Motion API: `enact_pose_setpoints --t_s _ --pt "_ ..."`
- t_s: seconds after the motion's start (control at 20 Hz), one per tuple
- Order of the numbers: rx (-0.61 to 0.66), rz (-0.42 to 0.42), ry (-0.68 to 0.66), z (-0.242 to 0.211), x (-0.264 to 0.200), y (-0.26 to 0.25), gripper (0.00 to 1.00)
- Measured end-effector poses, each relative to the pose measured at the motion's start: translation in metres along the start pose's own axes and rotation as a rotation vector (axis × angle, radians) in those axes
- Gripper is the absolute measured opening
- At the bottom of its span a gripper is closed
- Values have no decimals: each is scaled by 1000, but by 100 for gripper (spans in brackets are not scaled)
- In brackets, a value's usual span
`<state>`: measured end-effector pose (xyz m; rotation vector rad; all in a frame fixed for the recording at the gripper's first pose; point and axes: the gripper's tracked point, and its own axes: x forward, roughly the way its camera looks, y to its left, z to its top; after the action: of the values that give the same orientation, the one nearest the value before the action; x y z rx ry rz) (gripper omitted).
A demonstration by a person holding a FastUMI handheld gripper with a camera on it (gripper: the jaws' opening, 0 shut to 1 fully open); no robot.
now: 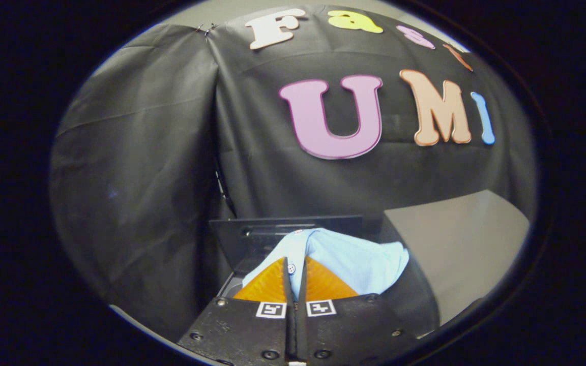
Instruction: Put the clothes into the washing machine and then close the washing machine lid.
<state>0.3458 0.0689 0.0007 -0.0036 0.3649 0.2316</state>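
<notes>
My gripper (294, 268) was clamped on the light blue shirt (359, 262), its fingers pinching a fold by a button. The washing machine (252, 241) sat open just beyond. I judged it best to release well inside the opening.

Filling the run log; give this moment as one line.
gripper shut on light blue shirt | shirt above washing machine | lid open

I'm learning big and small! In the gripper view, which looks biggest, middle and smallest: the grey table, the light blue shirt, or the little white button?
1. Grey table: looks biggest.
2. Light blue shirt: next, though nearer the camera, pinched in the shut gripper.
3. White button: by far the smallest.
</notes>
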Motion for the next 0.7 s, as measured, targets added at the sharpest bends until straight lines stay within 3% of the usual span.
enact_pose_setpoints --t_s 0.2,0.7 --pt "64 23 77 -50 24 5 1" --pt "83 17 288 -183 90 8 1"
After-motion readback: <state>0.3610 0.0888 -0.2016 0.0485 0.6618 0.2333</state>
